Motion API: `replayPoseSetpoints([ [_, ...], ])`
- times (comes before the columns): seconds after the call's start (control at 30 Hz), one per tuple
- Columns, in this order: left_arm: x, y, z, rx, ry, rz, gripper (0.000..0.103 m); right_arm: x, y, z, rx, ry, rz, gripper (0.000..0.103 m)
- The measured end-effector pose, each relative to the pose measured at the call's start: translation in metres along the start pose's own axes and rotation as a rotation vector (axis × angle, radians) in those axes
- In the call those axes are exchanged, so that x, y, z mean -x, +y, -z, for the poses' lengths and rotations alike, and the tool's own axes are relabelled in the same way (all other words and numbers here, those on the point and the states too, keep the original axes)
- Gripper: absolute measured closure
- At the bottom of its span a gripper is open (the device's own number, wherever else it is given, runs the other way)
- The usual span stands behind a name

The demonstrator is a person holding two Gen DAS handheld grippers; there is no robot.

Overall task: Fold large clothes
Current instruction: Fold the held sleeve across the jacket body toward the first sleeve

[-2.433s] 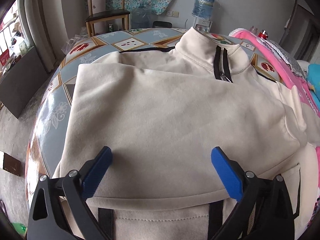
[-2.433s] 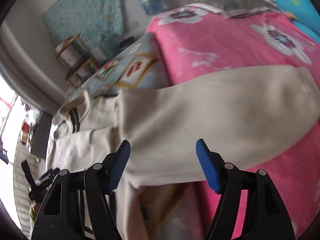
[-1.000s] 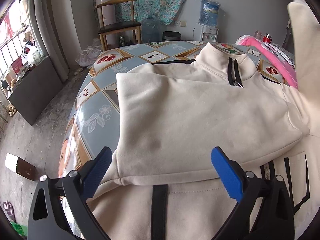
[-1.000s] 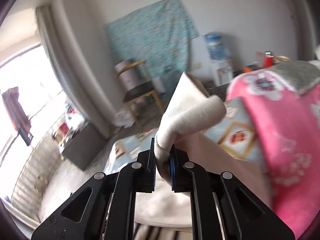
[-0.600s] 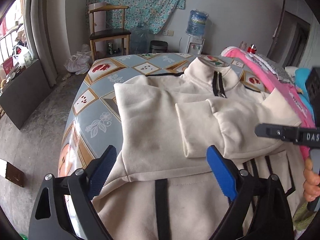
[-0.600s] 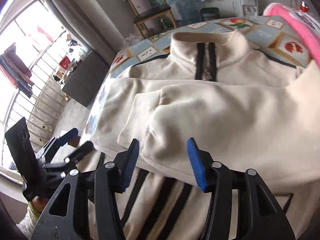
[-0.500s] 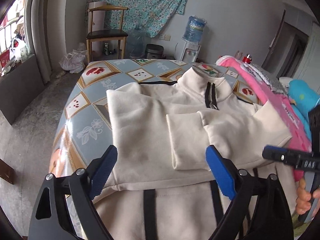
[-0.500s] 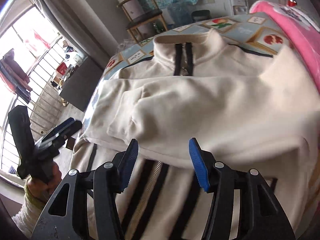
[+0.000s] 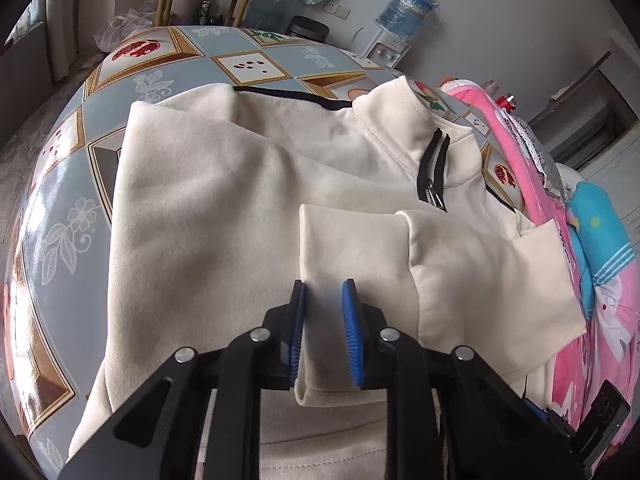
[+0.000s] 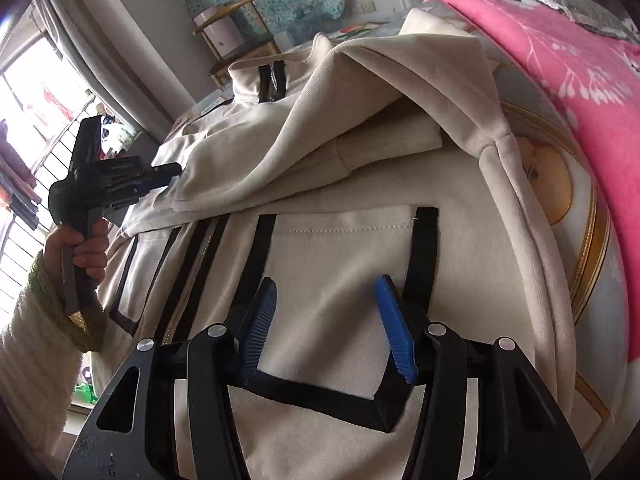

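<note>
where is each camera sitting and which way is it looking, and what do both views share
Left wrist view: on the left gripper, looking down and forward across the cream jacket toward its collar; its own jaws are closing over the folded sleeve's cuff.
Right wrist view: on the right gripper, looking down at the jacket's black-trimmed pocket, jaws apart; the left hand and fuzzy sleeve show.
Shared: the jacket, its zip collar, the patterned table, the pink blanket.

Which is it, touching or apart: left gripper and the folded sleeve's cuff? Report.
Cannot tell. In the left wrist view the left gripper, jaws closing, straddles the cuff edge, cloth between them; no view shows pads pressing it.
</note>
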State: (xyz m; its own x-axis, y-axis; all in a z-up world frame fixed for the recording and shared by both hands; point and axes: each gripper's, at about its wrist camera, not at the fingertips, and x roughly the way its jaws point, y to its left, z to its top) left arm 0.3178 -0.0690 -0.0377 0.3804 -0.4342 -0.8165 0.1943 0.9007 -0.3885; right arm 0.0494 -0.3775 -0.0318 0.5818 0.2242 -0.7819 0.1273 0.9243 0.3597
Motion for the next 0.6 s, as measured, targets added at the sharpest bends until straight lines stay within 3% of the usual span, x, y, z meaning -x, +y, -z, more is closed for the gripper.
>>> replayPoseSetpoints([
  [0.17, 0.007, -0.006, -0.003, -0.05, -0.025, -0.029, 0.097, -0.002, -0.008, 0.0, -0.025, -0.011, -0.034, 0.052],
  [0.3, 0.05, -0.014, -0.011, -0.092, -0.113, -0.009, 0.097, 0.0, -0.007, 0.001, -0.017, -0.008, -0.029, 0.052],
  [0.47, 0.094, -0.002, -0.025, -0.1, -0.184, -0.102, 0.097, -0.002, -0.007, 0.0, -0.022, 0.002, -0.027, 0.052],
  [0.6, 0.083, 0.033, -0.018, -0.066, -0.144, -0.172, 0.097, -0.004, -0.003, 0.0, -0.01, 0.012, -0.015, 0.051],
])
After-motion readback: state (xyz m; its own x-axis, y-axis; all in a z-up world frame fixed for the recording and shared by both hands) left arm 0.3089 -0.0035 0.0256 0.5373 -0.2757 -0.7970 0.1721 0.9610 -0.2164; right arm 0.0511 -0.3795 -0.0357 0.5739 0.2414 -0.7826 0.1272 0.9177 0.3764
